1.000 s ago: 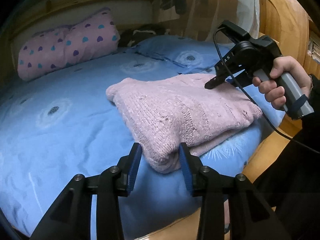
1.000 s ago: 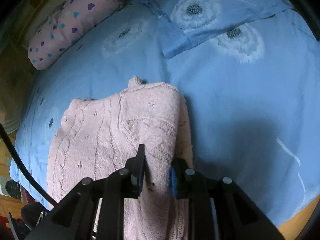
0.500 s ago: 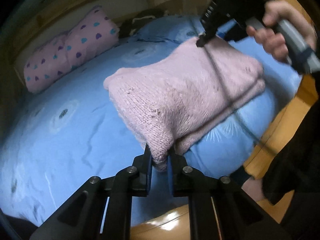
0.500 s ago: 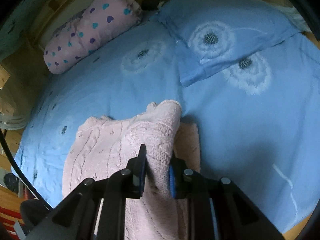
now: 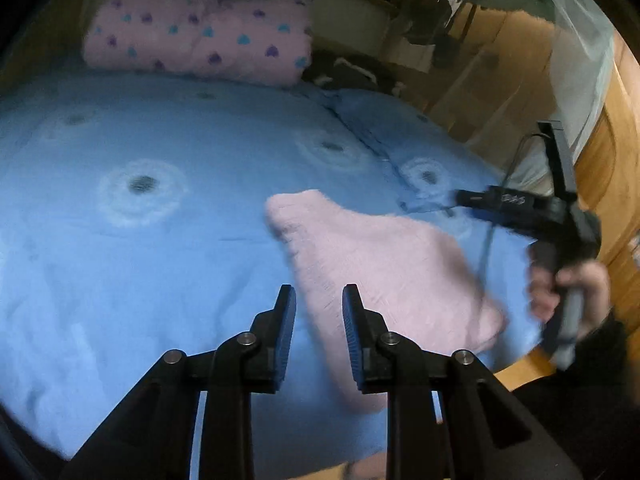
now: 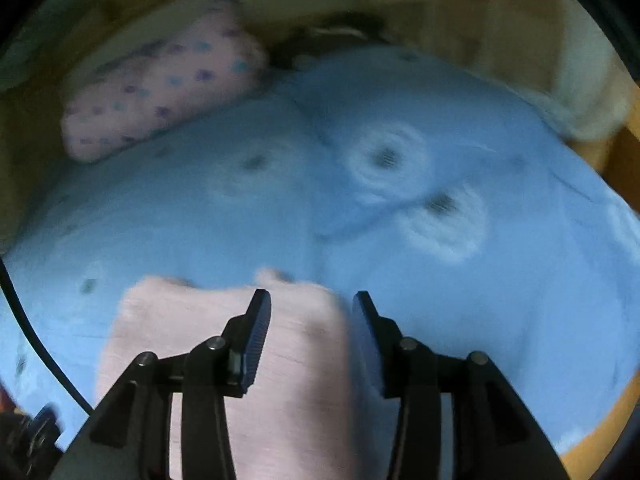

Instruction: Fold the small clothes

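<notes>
Lying folded on the blue bed, the pink sweater sits near the bed's wooden edge, its knit smeared by motion blur. Left hand-held gripper is released, fingers spread over the sweater's near edge. Right hand-held gripper is released too, hovering above the sweater. Behind the sweater, a heart-print pillow is fuzzy.

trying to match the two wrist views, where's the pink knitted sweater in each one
Left wrist view: the pink sweater lies right of centre on the blue bedspread, running from mid-frame down past the open jaws.
Right wrist view: the pink sweater fills the lower centre-left, between and behind the open jaws.
Shared landmark: the pink heart-print pillow at the head of the bed.
</notes>
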`<state>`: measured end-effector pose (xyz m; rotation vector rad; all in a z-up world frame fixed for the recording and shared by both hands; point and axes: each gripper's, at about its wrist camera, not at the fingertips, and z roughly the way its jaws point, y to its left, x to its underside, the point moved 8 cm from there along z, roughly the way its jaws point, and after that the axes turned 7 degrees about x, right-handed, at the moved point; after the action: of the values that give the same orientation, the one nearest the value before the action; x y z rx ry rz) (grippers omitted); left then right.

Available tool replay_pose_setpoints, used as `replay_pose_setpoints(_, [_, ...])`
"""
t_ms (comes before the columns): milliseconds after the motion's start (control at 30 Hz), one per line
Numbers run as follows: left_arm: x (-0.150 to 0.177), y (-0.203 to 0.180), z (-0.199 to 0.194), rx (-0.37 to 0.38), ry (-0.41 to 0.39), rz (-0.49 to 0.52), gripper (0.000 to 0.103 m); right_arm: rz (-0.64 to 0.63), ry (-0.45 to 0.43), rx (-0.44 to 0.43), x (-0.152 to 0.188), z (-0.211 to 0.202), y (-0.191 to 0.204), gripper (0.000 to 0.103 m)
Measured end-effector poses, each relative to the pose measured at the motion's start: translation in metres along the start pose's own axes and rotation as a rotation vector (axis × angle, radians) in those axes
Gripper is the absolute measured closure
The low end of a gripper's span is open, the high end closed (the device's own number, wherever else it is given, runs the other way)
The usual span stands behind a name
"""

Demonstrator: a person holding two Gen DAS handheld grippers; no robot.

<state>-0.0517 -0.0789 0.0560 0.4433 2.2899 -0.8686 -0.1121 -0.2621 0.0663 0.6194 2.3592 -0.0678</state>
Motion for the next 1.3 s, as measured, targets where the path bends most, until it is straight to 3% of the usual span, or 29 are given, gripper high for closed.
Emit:
replay_pose_setpoints(100, [-0.008,-0.01,0.017,0.051,-0.047,0.049,0.101,-0.066,0.09,-0.195,0.003,0.015,0.064,0.058])
replay_pose_setpoints(167, [0.007,-0.006,0.041,0.053,0.041,0.047,0.103,-0.117,0.156,-0.258,0.009,0.025,0.098,0.058])
replay_pose_setpoints(200, [0.023,-0.002,0.061,0.045,0.128,0.029,0.103,-0.15,0.191,-0.269,0.013,0.031,0.113,0.058])
replay_pose_setpoints(333, [0.039,-0.007,0.072,-0.02,0.142,0.127,0.103,-0.239,0.345,-0.237,0.031,0.067,0.155,0.058])
replay_pose_setpoints(433, [0.039,-0.001,0.071,-0.01,0.135,0.089,0.103,-0.255,0.461,-0.142,0.053,0.115,0.161,0.061])
replay_pose_setpoints(500, [0.038,0.002,0.07,-0.029,0.135,0.078,0.103,-0.219,0.42,-0.123,0.052,0.133,0.159,0.063])
replay_pose_setpoints(667, [0.043,-0.004,0.065,-0.055,0.124,0.121,0.103,-0.212,0.333,-0.076,0.039,0.12,0.16,0.062])
replay_pose_setpoints(800, [0.043,0.003,0.061,-0.099,0.106,0.084,0.075,-0.166,0.277,-0.077,0.037,0.094,0.144,0.06])
replay_pose_setpoints(867, [0.043,0.01,0.061,-0.074,0.114,0.025,0.068,-0.159,0.228,-0.039,0.031,0.078,0.122,0.054])
replay_pose_setpoints(933, [0.043,0.018,0.06,-0.061,0.119,-0.023,0.058,-0.167,0.163,0.034,0.018,0.061,0.09,0.039])
replay_pose_setpoints(1033, [0.044,0.018,0.06,-0.072,0.113,-0.004,0.054,-0.178,0.074,0.115,0.01,0.036,0.045,0.017])
replay_pose_setpoints(1167, [0.045,0.015,0.062,-0.086,0.105,0.036,0.054,-0.034,0.046,0.07,0.006,0.012,-0.017,0.013])
replay_pose_setpoints(1300, [0.038,0.027,0.066,-0.079,0.103,0.027,0.054,0.013,0.046,0.131,0.028,0.008,-0.048,0.012])
